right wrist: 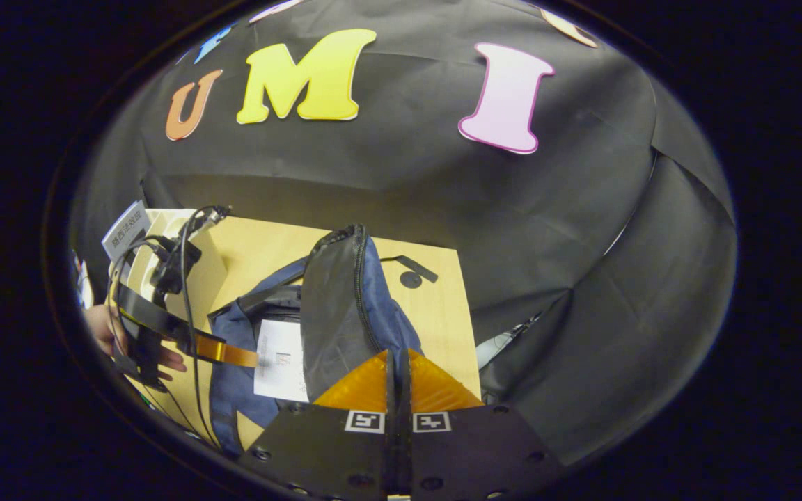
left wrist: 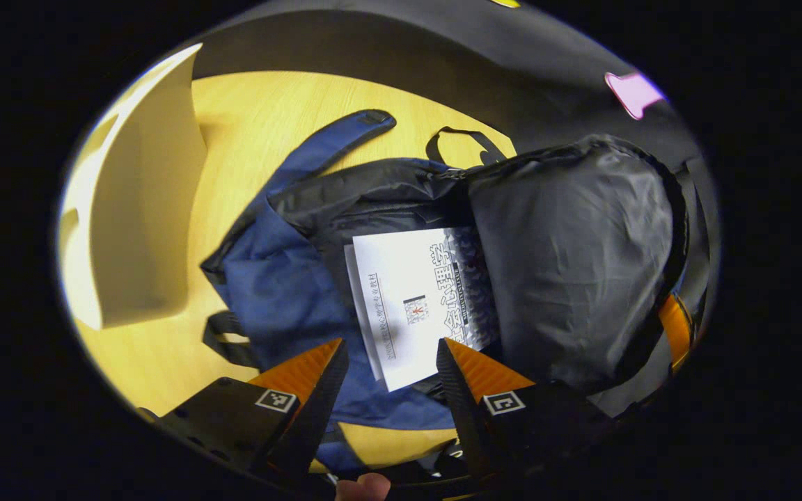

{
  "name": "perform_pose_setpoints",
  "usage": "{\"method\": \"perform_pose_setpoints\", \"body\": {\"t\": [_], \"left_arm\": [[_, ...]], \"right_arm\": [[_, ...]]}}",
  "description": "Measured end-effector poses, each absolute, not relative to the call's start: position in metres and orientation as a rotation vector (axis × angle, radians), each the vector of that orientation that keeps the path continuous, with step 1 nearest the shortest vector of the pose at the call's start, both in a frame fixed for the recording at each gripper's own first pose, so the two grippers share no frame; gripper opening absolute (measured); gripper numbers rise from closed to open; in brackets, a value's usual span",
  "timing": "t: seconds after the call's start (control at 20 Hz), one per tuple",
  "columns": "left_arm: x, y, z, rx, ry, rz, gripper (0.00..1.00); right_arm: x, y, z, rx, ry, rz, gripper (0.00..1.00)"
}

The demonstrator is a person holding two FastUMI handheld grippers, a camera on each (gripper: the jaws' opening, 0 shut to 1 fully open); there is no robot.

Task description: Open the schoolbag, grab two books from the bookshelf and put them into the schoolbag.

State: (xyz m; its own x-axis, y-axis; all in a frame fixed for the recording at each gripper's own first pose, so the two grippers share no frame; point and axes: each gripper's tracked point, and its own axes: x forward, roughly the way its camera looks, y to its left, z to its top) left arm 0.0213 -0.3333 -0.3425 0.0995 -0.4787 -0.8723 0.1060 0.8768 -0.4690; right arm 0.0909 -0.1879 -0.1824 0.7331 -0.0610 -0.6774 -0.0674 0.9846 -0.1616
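White paperback book [left wrist: 418, 299] lies inside open blue fabric schoolbag [left wrist: 276, 278] on table; left gripper [left wrist: 390, 372] spread, empty; right gripper [right wrist: 397, 379] pinches black flap [right wrist: 331, 313]. Risk: flap slipping, covering opening

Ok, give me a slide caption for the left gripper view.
Open left gripper above a white book lying inside the opened blue schoolbag on a wooden table.

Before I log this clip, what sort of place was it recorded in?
Most likely a staged recording booth, not a real home: a black cloth wall hangs behind a small wooden table. On the table lie an open blue schoolbag with a book inside, beside a pale bookshelf.
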Motion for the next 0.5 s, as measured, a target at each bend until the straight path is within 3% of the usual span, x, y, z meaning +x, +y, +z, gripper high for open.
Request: {"method": "perform_pose_setpoints", "body": {"t": [0.25, 0.5], "left_arm": [[0.027, -0.286, -0.297, -0.152, 1.311, -0.389, 0.82], [0.023, -0.246, -0.248, -0.156, 1.246, -0.385, 0.82]], "right_arm": [[0.087, -0.179, -0.181, -0.189, 0.739, 0.012, 0.0], [0.082, -0.169, -0.182, -0.197, 0.738, 0.02, 0.03]]}}
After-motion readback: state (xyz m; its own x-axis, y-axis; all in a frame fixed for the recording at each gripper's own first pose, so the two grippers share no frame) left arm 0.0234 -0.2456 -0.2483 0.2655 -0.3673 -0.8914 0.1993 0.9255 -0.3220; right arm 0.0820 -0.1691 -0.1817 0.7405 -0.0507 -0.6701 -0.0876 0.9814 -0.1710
